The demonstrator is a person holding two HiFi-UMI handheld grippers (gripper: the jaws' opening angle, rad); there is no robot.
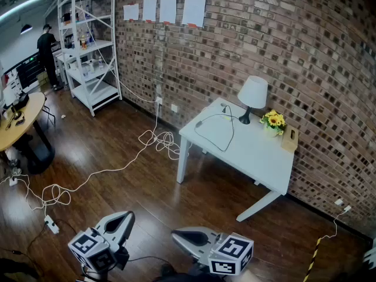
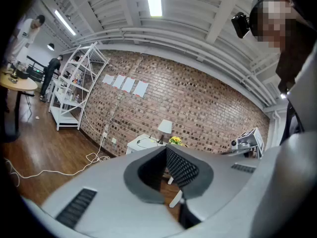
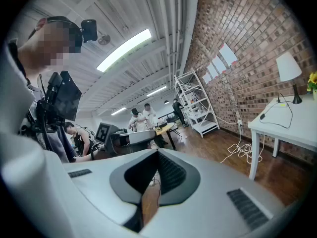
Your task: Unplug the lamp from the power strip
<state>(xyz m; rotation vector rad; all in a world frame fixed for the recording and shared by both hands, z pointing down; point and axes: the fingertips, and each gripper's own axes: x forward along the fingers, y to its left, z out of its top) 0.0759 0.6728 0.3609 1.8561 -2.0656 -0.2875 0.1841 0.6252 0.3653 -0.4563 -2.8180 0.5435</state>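
Note:
A white-shaded lamp on a black stem stands at the back of a white table by the brick wall. Its black cord loops over the tabletop. A white power strip lies on the wooden floor at the far left, with white cables running from it. My left gripper and right gripper hover low in the head view, well short of the table, both shut and empty. The left gripper view shows the lamp far off beyond the jaws, and the right gripper view has the lamp at its right edge.
Coiled white cables lie on the floor left of the table. Yellow flowers and a wooden box sit on the table. A white shelf unit, a person and a round wooden table are at the far left.

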